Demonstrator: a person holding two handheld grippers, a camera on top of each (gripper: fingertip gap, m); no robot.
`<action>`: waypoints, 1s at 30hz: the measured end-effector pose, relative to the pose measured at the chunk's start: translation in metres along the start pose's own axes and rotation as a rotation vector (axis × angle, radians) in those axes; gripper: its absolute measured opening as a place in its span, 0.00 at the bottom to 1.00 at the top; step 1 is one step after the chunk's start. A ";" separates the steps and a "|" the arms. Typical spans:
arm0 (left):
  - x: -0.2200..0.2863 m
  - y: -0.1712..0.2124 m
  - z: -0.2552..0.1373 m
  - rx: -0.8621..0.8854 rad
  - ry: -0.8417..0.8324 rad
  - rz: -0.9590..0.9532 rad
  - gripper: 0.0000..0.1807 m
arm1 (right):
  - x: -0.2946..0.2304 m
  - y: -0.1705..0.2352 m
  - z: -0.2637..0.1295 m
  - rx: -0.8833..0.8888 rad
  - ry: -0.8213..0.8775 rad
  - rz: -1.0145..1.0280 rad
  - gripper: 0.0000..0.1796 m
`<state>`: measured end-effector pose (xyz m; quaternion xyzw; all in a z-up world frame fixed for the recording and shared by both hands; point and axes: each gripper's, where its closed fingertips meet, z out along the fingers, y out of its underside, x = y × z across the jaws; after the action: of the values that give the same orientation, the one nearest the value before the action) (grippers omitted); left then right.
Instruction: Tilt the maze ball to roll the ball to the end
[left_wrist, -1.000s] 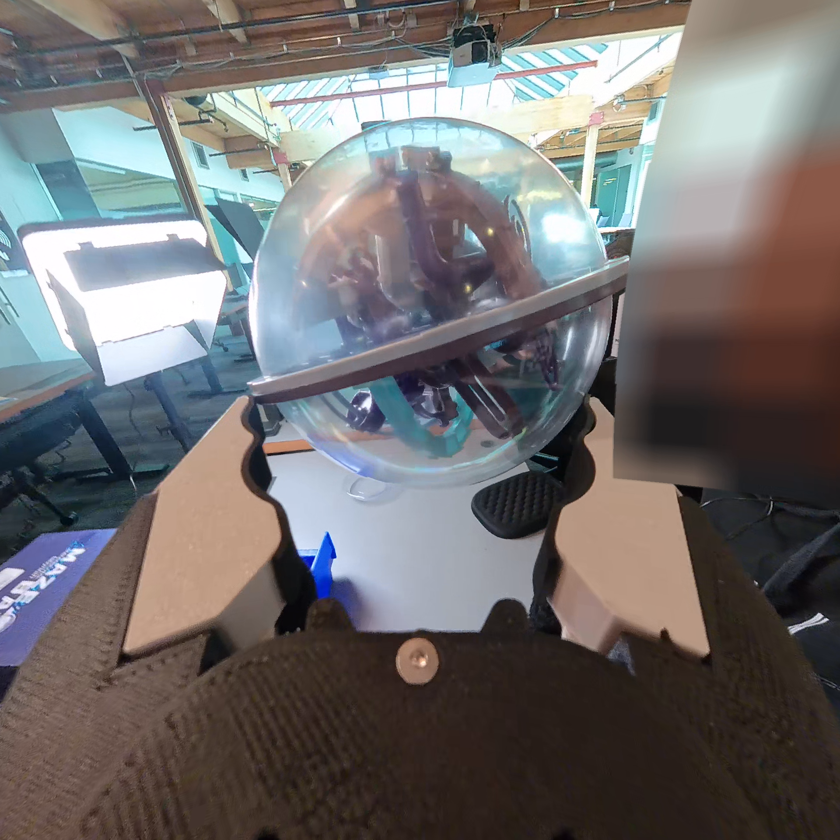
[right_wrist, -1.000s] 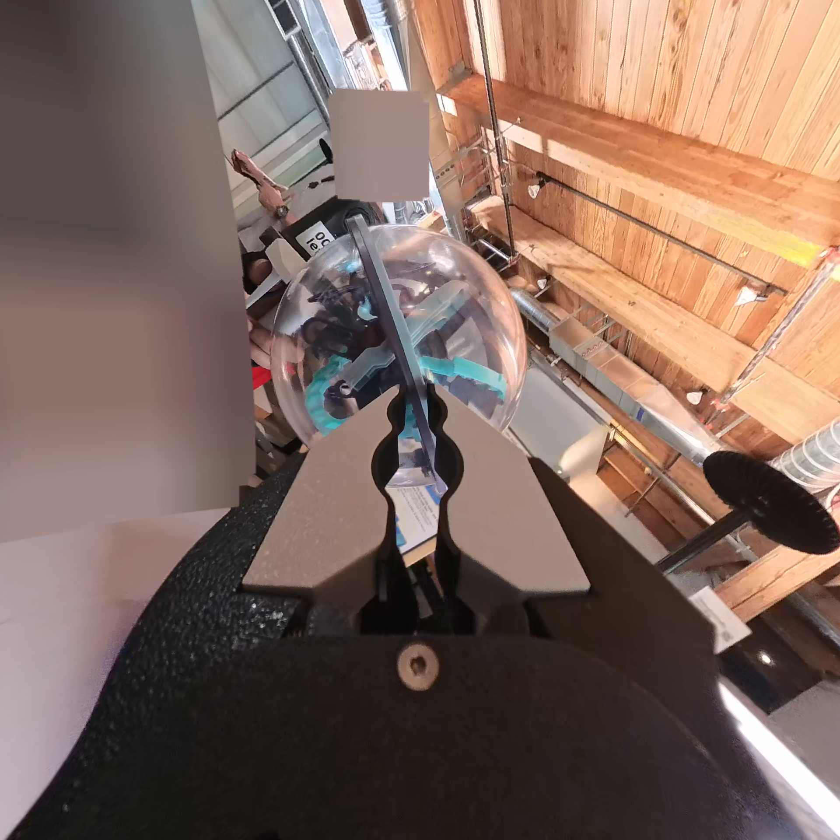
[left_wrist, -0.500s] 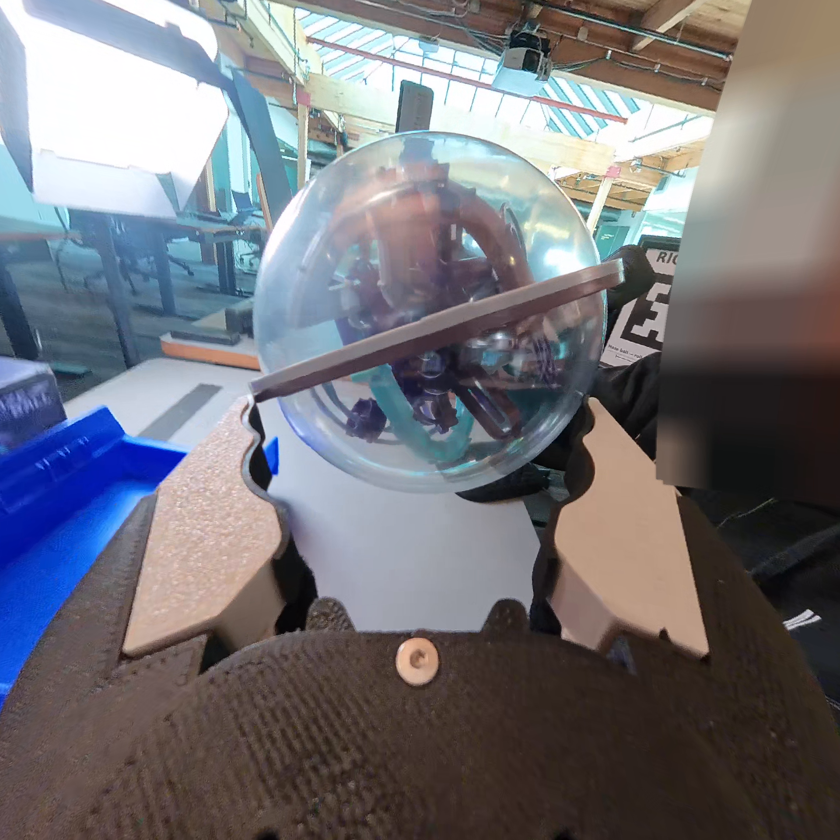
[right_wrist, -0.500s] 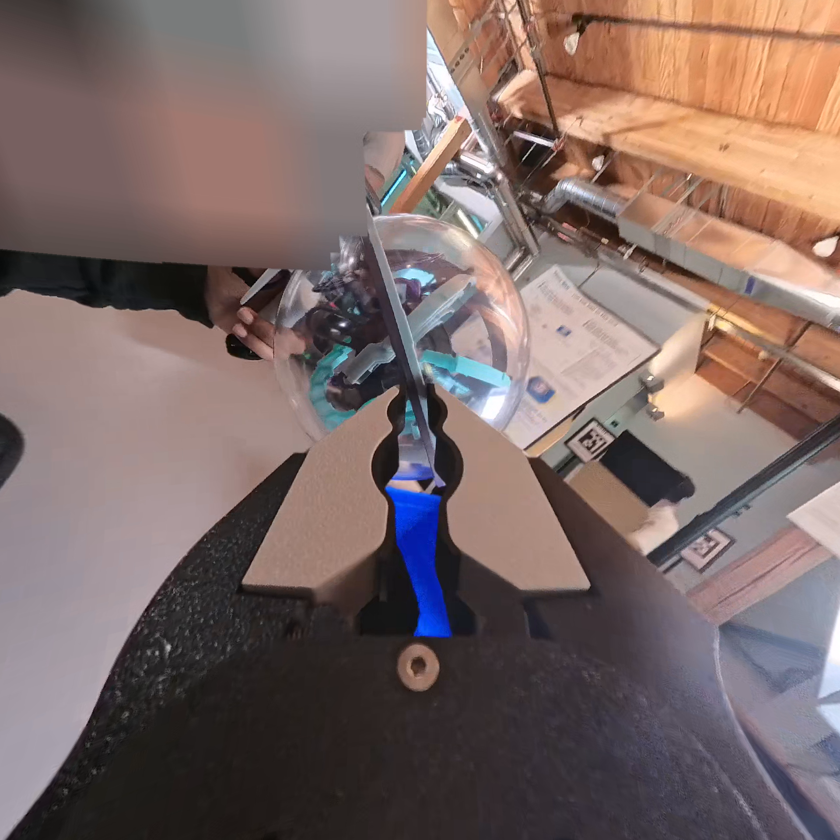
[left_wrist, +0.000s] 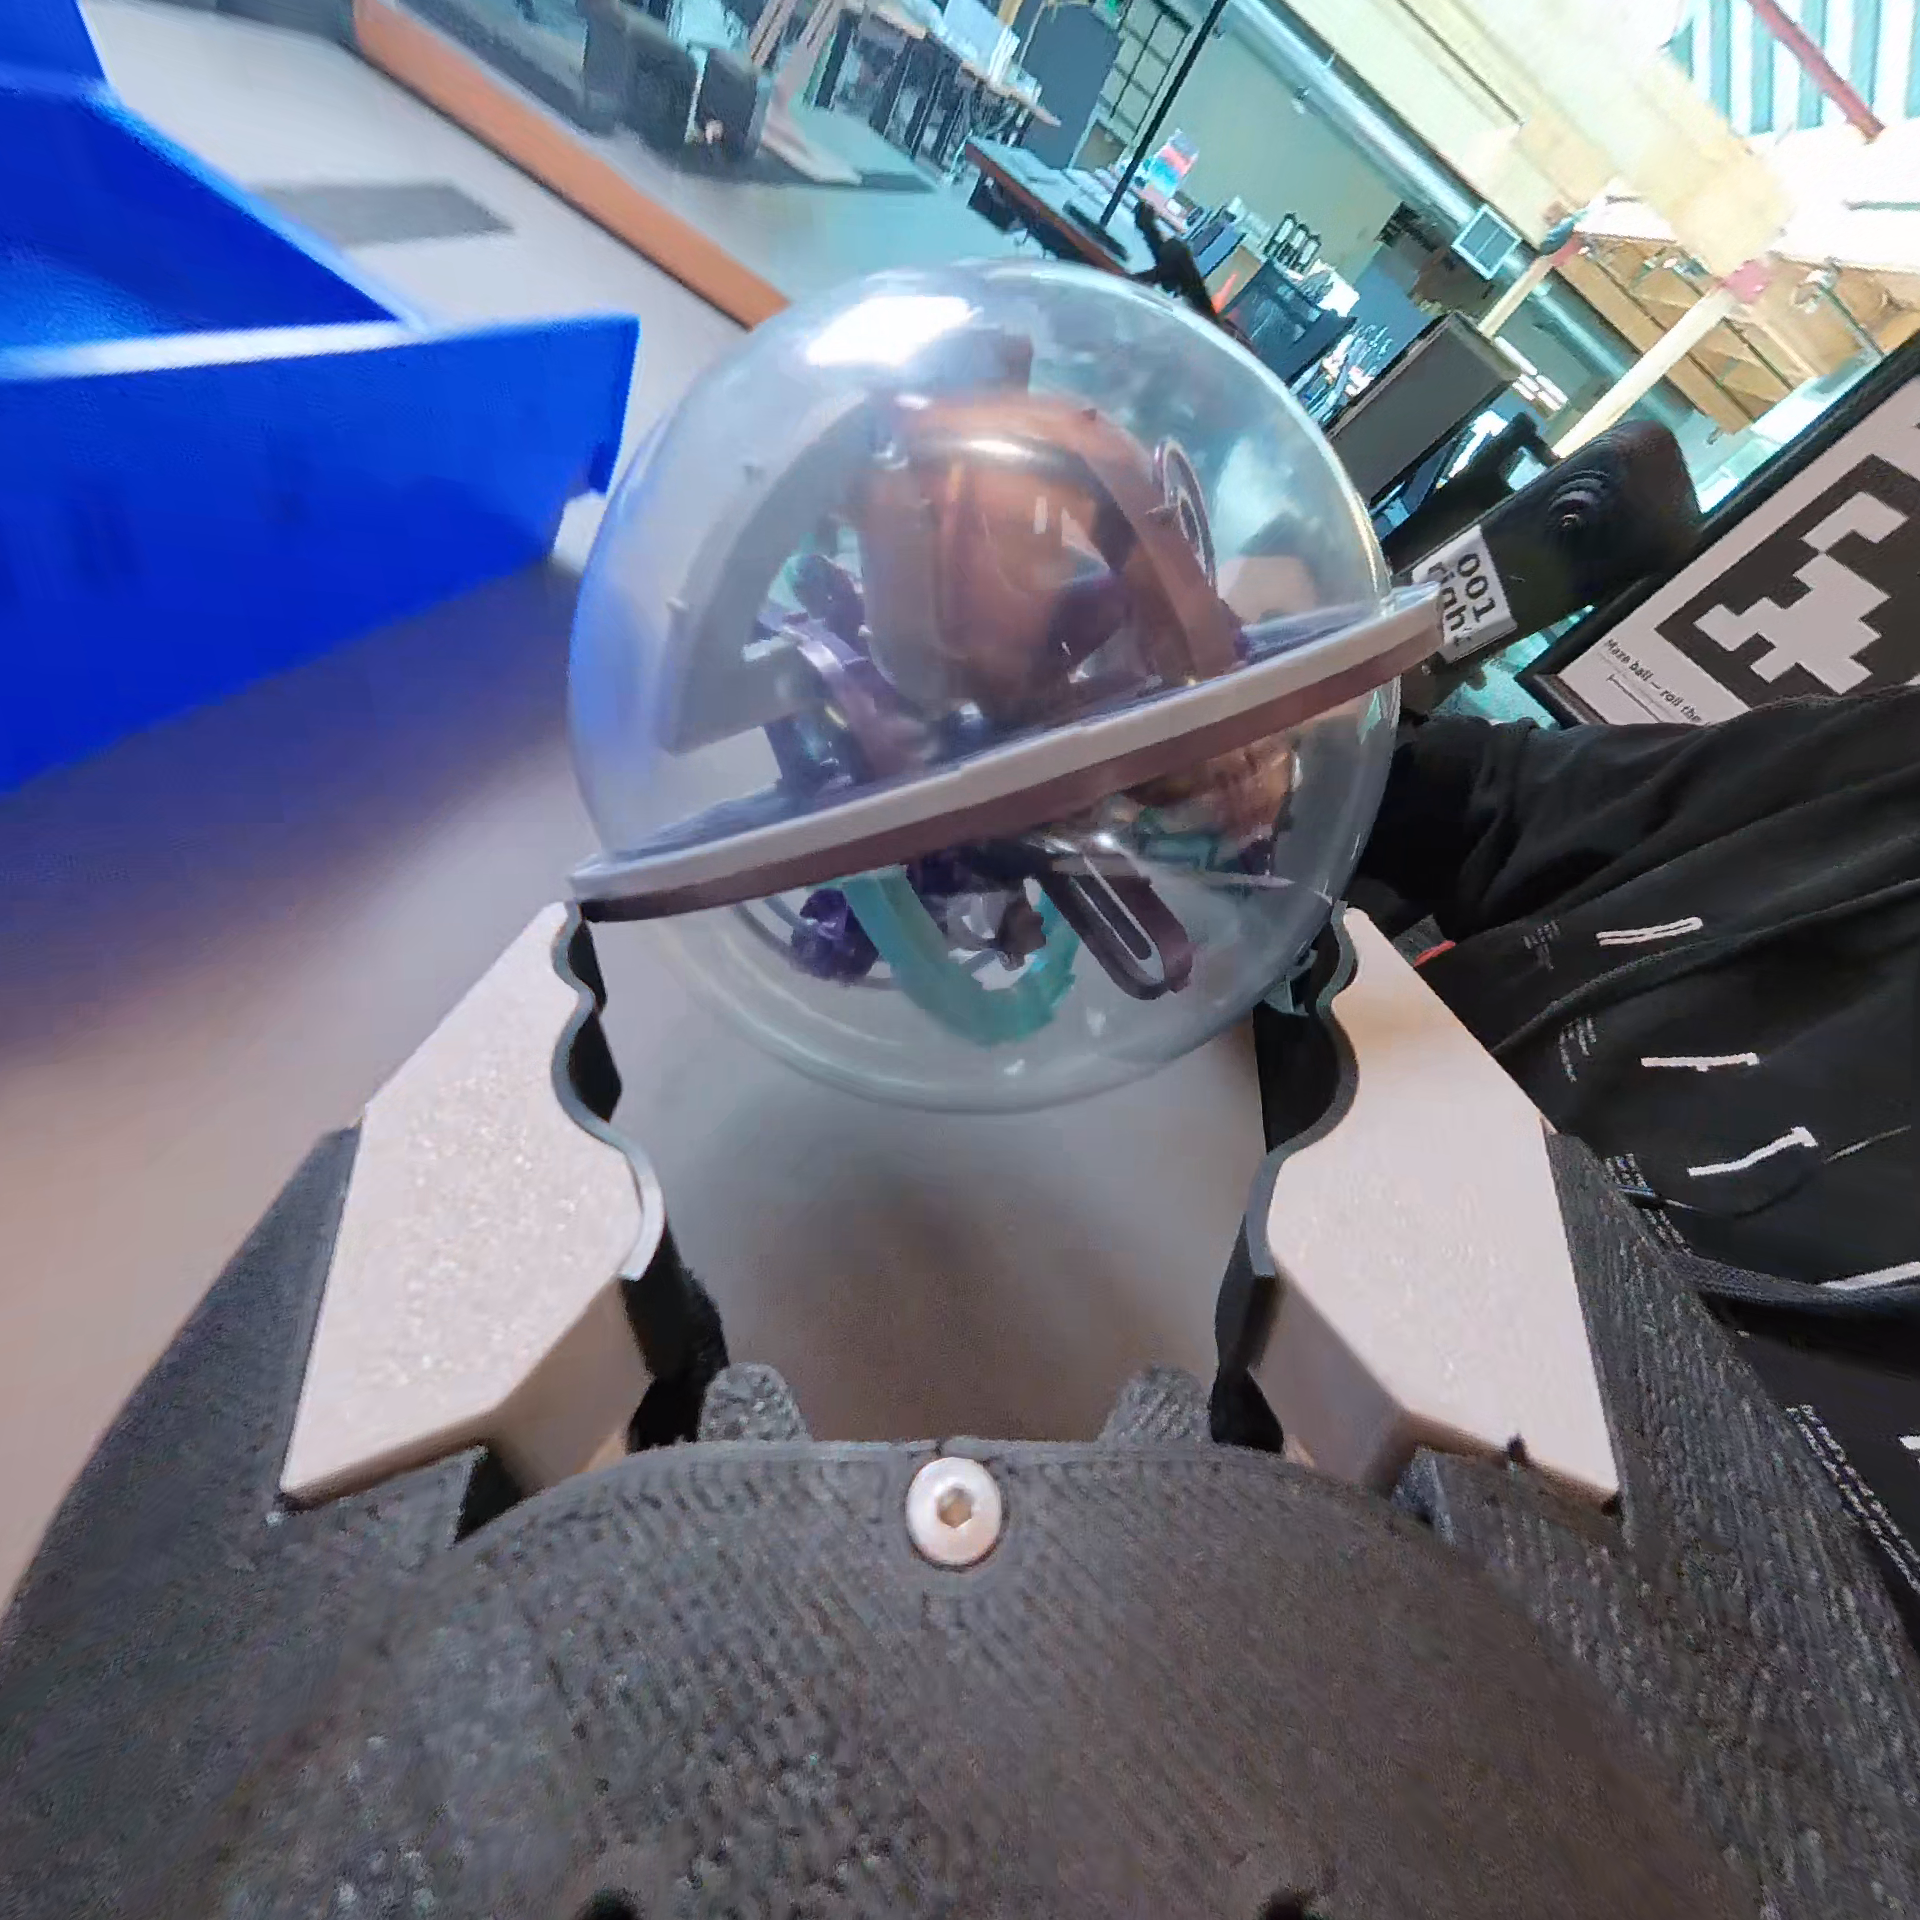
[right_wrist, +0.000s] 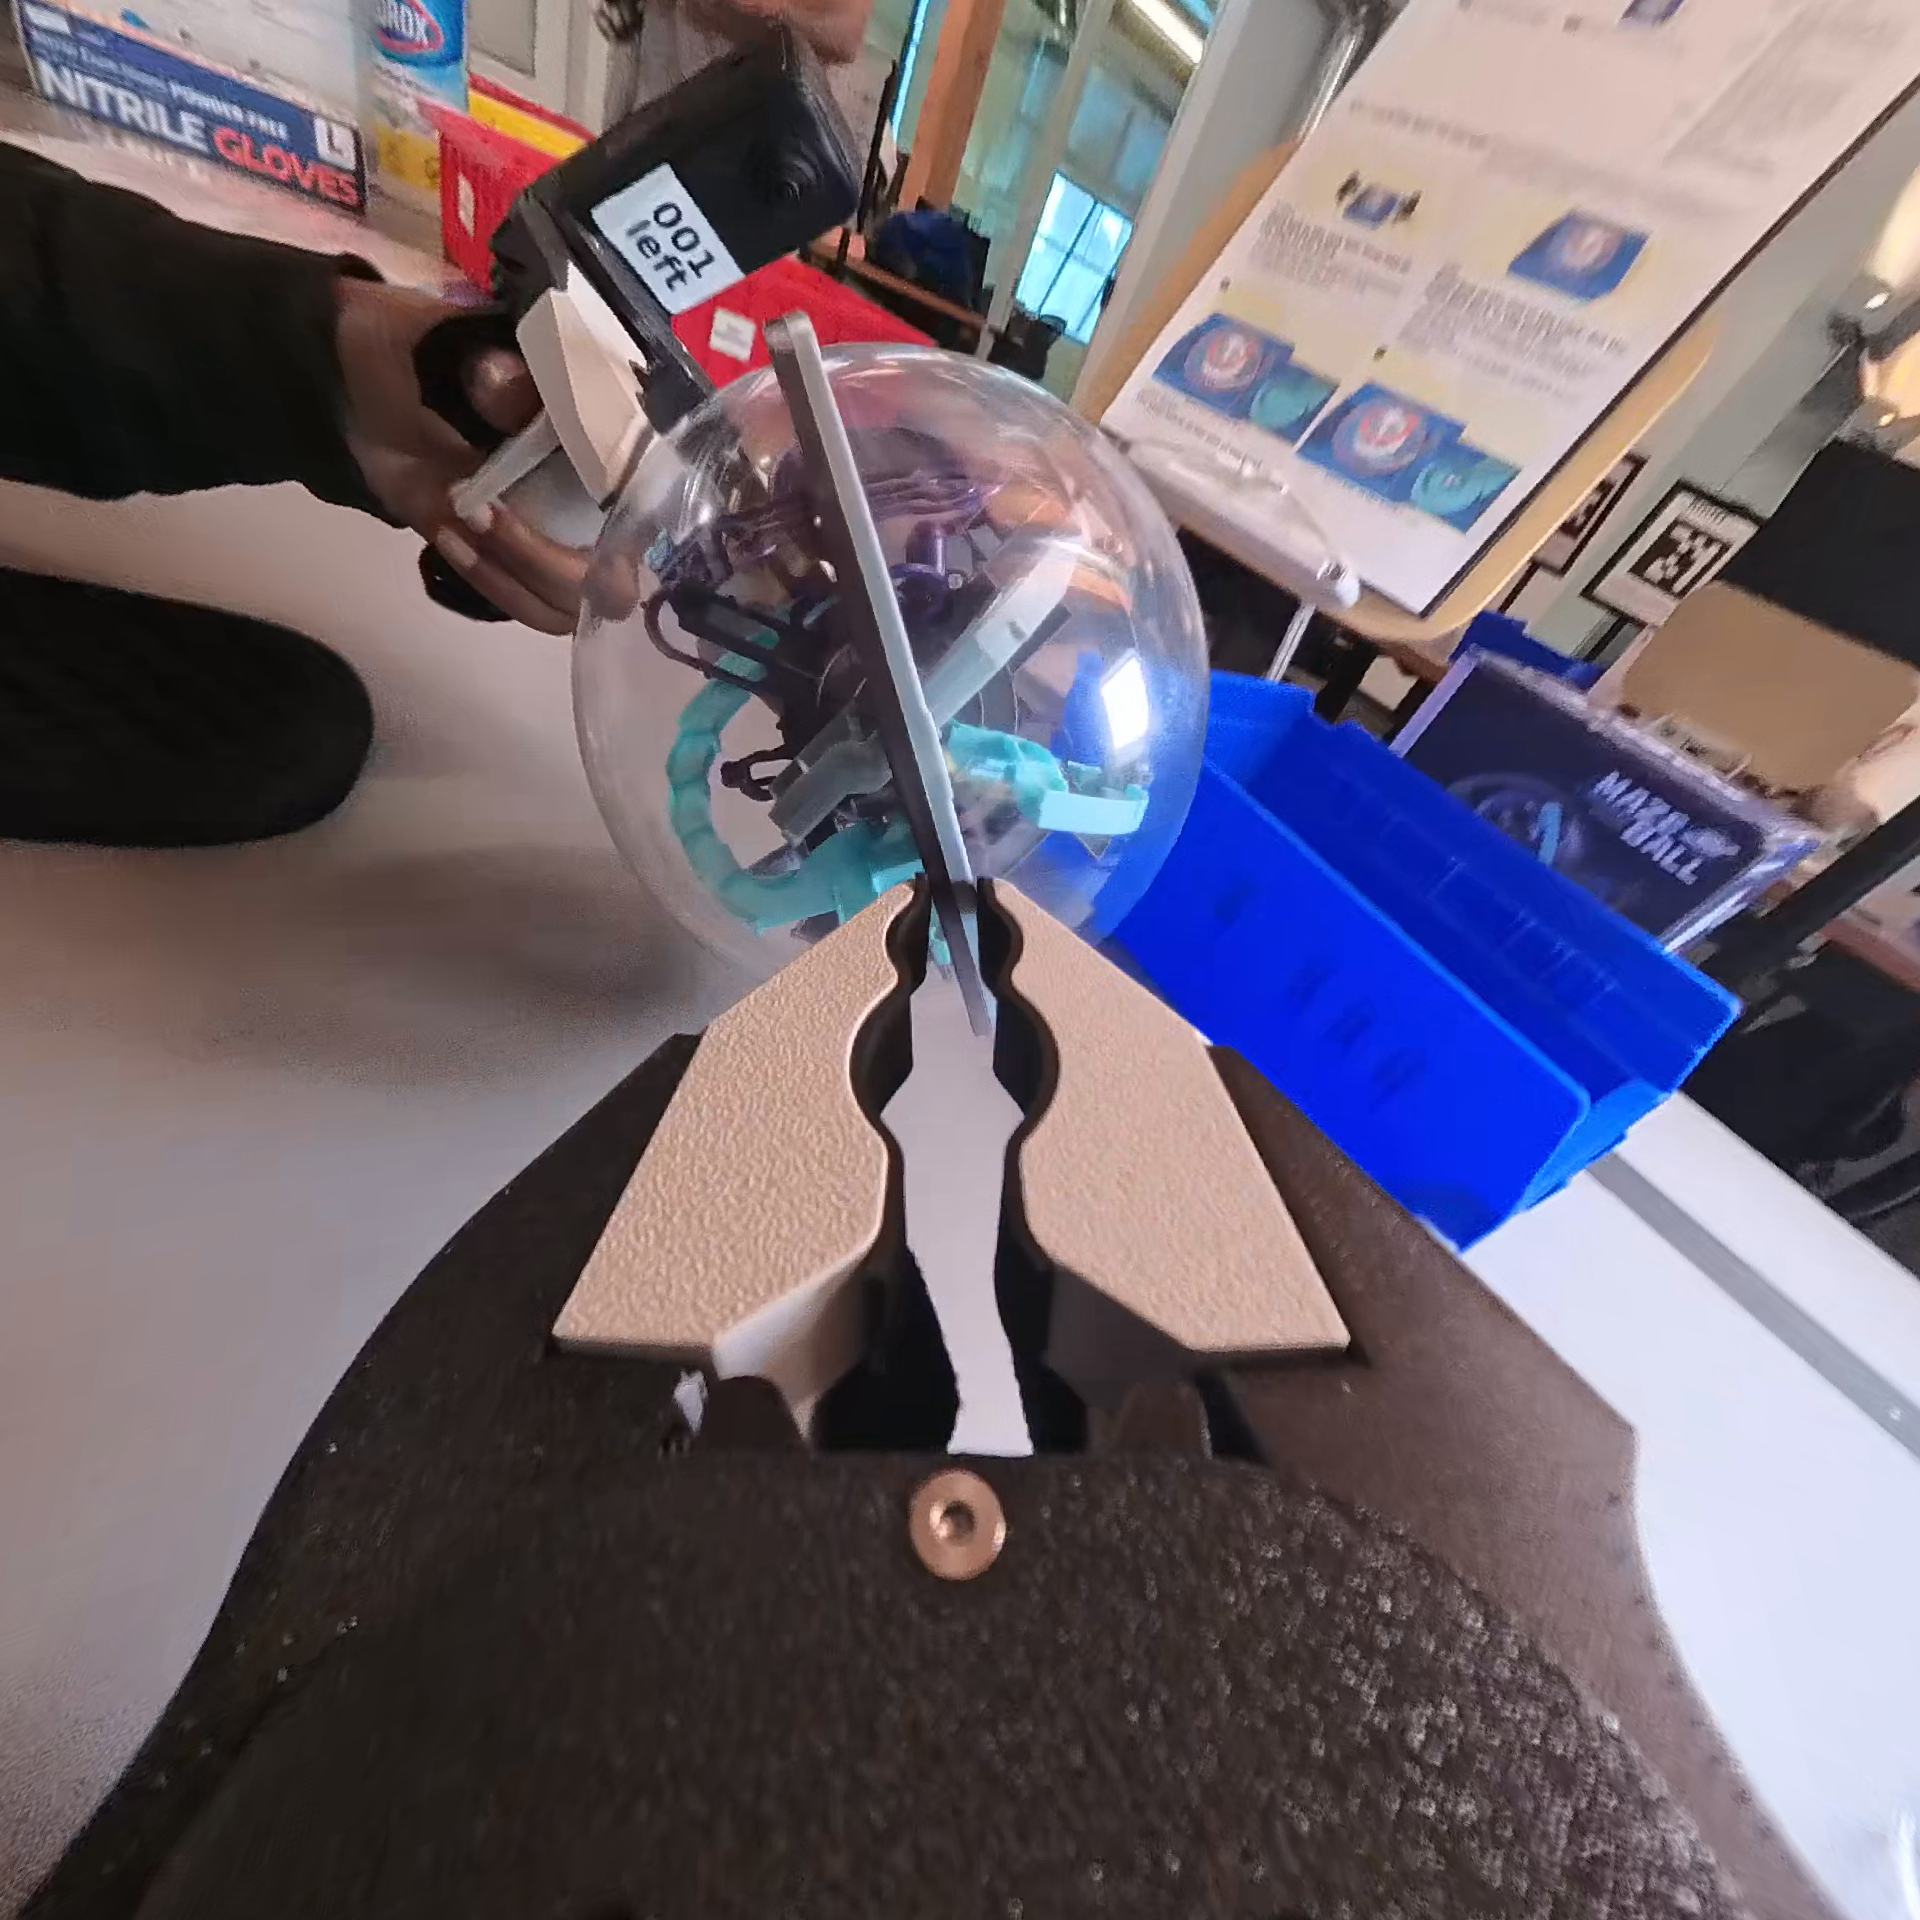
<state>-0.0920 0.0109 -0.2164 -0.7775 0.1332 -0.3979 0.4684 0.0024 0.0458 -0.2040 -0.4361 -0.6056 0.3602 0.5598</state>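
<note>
The maze ball (left_wrist: 987, 623) is a clear sphere with brown, purple and teal tracks inside and a flat grey ring (left_wrist: 1039, 769) round its middle. Both grippers hold it in the air over the table. My left gripper (left_wrist: 956, 925) is spread wide, with its fingertips pressed against the ball's two sides just under the ring. My right gripper (right_wrist: 951, 904) is shut on the edge of the ring (right_wrist: 873, 644), with the ball (right_wrist: 1039, 582) just beyond its tips. The left gripper (right_wrist: 582, 416) also shows on the ball's far side. I cannot make out the small ball inside.
A blue bin (left_wrist: 260, 468) stands on the white table (left_wrist: 260, 987) at the left; in the right wrist view it (right_wrist: 1351, 987) is to the right of the ball. A dark blue box (right_wrist: 1610, 821) and a poster board (right_wrist: 1455, 260) stand behind. A person's black sleeve (left_wrist: 1662, 935) is at the right.
Both views have swung down from the ceiling and beams to the table and blue bin as the ball was tipped over. Both grips on the ball are unchanged.
</note>
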 end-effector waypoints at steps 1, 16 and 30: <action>-0.002 0.007 0.003 -0.011 -0.004 -0.023 0.74 | -0.003 0.007 -0.001 -0.016 -0.005 0.010 0.04; -0.011 0.040 0.020 -0.088 -0.077 -0.118 0.74 | -0.012 0.049 -0.006 -0.129 -0.049 0.135 0.04; -0.003 0.045 0.028 -0.098 -0.157 -0.016 0.68 | -0.001 0.062 -0.016 -0.171 -0.155 0.215 0.04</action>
<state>-0.0661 0.0062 -0.2623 -0.8293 0.1093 -0.3324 0.4356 0.0262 0.0663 -0.2602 -0.5154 -0.6253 0.3976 0.4304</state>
